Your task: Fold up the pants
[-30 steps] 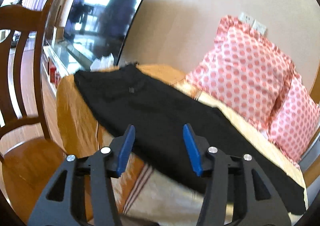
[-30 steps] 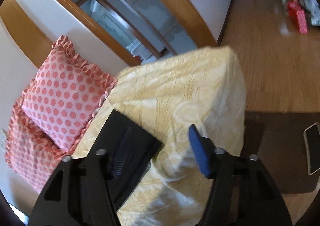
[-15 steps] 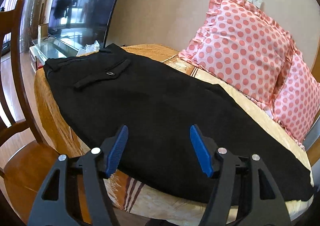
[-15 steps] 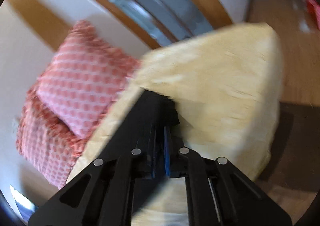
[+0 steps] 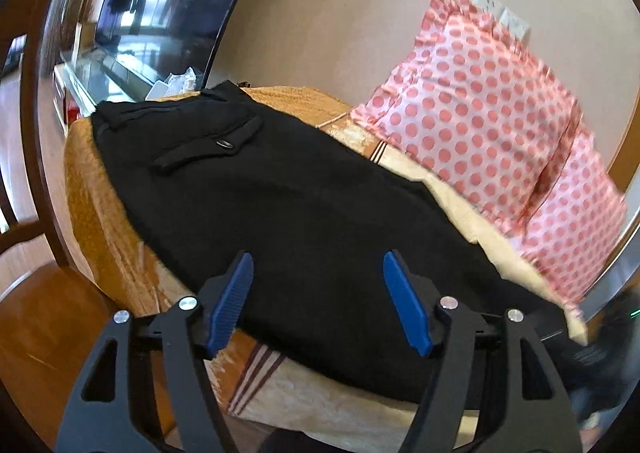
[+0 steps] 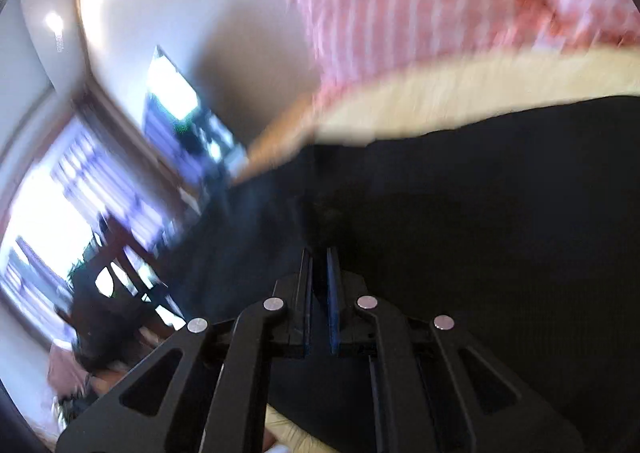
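Note:
Black pants [image 5: 288, 193] lie lengthwise on a yellow-covered bed [image 5: 96, 189], waistband and buttoned back pocket at the far left. My left gripper [image 5: 318, 277] is open, its blue pads held just above the near edge of the pants at mid-leg, touching nothing. My right gripper [image 6: 319, 265] is shut on the black pants fabric [image 6: 480, 213], which fills the lower right of the blurred right wrist view. The pants' leg end is hidden at the right edge of the left wrist view.
Two pink polka-dot pillows [image 5: 492, 121] lean on the wall behind the bed. A TV [image 5: 168, 1] on a glass stand is at the far left. A wooden chair [image 5: 28, 101] stands left of the bed on the wood floor.
The right gripper, shut on the leg end half a second ago, has swung left with the fabric; its view now faces the TV. The left gripper has drifted slightly and stays open.

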The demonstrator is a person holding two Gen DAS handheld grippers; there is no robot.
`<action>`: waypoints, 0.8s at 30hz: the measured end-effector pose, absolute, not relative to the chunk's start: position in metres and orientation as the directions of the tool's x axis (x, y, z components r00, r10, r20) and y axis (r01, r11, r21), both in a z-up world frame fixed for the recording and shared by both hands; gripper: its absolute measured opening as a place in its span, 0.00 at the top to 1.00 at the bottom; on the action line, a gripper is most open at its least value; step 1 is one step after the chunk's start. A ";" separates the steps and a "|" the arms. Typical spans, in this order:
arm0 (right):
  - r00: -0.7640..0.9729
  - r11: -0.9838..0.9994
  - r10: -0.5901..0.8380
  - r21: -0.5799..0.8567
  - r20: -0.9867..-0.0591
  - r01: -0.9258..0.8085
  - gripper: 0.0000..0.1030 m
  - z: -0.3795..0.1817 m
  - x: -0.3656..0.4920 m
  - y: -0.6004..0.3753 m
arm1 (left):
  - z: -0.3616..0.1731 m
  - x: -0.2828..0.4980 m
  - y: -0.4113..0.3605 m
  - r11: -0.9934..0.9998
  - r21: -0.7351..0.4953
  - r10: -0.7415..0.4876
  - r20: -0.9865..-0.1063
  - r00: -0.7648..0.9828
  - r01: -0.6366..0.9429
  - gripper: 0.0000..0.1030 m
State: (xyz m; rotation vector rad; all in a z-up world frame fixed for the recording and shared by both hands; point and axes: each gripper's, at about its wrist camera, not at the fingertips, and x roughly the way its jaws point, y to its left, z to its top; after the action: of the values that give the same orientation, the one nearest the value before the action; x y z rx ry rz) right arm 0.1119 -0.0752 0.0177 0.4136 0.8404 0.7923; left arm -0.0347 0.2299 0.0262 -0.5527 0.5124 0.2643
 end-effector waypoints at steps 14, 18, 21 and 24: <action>0.403 0.625 0.764 0.424 -0.503 -0.656 0.92 0.028 0.074 -0.005 | 0.009 -0.064 0.295 0.658 -0.580 0.127 -0.543 0.830 -0.480 0.34; 0.412 0.639 0.726 0.320 -0.550 -0.699 0.74 0.022 0.052 0.001 | 0.004 -0.061 0.301 0.642 -0.609 0.091 -0.543 0.835 -0.466 0.34; 0.426 0.631 0.746 0.339 -0.512 -0.698 0.25 0.030 0.047 -0.010 | 0.004 -0.056 0.301 0.639 -0.615 0.076 -0.547 0.834 -0.462 0.33; 0.426 0.637 0.735 0.323 -0.528 -0.699 0.24 0.023 0.049 -0.008 | 0.004 -0.050 0.303 0.628 -0.621 0.069 -0.557 0.828 -0.470 0.33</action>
State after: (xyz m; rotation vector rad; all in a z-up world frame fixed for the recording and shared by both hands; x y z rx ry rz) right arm 0.0489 -0.0081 0.0225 0.0571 0.6893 0.8970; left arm -0.0498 0.3031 0.0036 -0.8426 0.5215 0.3249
